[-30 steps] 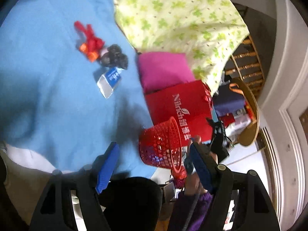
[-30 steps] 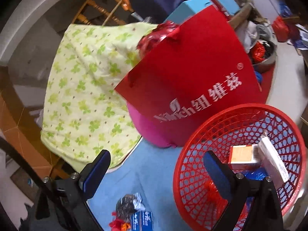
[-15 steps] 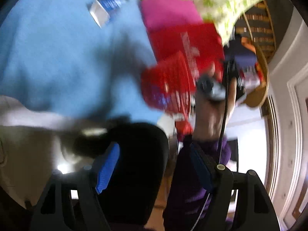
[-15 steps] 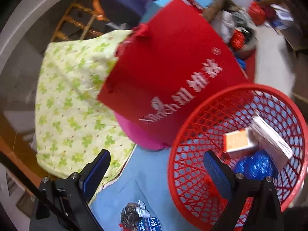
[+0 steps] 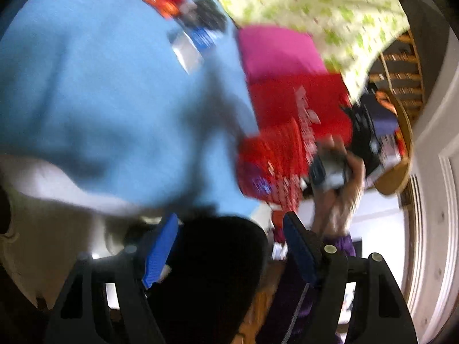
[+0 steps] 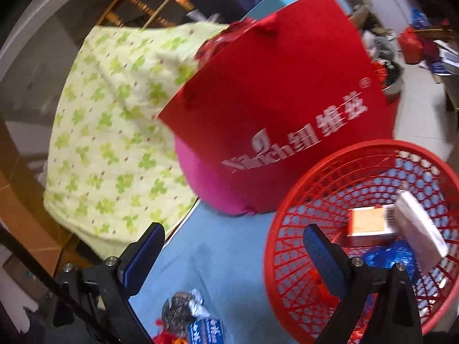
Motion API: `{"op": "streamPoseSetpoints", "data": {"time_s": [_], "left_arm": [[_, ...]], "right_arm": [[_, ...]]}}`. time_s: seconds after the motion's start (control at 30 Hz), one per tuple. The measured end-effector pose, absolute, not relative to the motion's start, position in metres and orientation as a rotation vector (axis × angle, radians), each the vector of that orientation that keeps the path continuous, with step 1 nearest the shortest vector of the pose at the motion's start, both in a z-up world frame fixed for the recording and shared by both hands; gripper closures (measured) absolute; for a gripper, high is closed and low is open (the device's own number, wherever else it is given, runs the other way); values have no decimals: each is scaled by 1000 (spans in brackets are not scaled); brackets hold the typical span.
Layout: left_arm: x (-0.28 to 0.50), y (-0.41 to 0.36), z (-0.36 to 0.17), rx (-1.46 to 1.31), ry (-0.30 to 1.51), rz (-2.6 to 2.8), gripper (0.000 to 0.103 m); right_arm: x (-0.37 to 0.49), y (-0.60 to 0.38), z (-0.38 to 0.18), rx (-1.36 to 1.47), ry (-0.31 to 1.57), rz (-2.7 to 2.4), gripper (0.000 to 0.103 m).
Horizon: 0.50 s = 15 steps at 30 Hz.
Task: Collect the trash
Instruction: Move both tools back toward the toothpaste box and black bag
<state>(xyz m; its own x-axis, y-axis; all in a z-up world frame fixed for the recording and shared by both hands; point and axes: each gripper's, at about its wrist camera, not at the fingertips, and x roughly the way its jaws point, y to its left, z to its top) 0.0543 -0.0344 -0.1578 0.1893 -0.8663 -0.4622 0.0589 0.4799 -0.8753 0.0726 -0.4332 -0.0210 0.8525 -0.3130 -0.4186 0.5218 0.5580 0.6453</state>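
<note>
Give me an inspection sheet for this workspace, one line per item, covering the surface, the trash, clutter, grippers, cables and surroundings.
Surface: blue cloth, mostly bare.
Job's things: red basket holds an orange box, a white packet and a blue wrapper; loose trash pile lies on the cloth.
Clutter: red bag on a pink cushion, green-patterned cloth.
Grippers: left gripper open, empty; right gripper open, empty.
Cables: thin cord along a purple sleeve.
Surroundings: wooden chair, cluttered floor.

Basket (image 6: 289, 229) near right on the cloth (image 6: 229, 258), box (image 6: 370, 223) and packet (image 6: 421, 229) inside. Bag (image 6: 287, 91) just behind, cushion (image 6: 206, 183) under it. Wrapper pile (image 6: 186, 318) near left; patterned sheet (image 6: 114, 132) far left.
</note>
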Motion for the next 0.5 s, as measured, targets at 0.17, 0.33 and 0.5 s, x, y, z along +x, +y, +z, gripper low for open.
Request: {"op": "streamPoseSetpoints", "data": {"time_s": [0.17, 0.33, 0.5], "left_arm": [[86, 8, -146, -654, 982, -510, 27], [131, 26, -135, -502, 839, -335, 27], [185, 7, -130, -232, 718, -179, 26]], "right_arm": [[98, -419, -29, 791, 347, -283, 4], [136, -389, -59, 686, 499, -95, 4], [171, -338, -90, 496, 637, -13, 4]]}}
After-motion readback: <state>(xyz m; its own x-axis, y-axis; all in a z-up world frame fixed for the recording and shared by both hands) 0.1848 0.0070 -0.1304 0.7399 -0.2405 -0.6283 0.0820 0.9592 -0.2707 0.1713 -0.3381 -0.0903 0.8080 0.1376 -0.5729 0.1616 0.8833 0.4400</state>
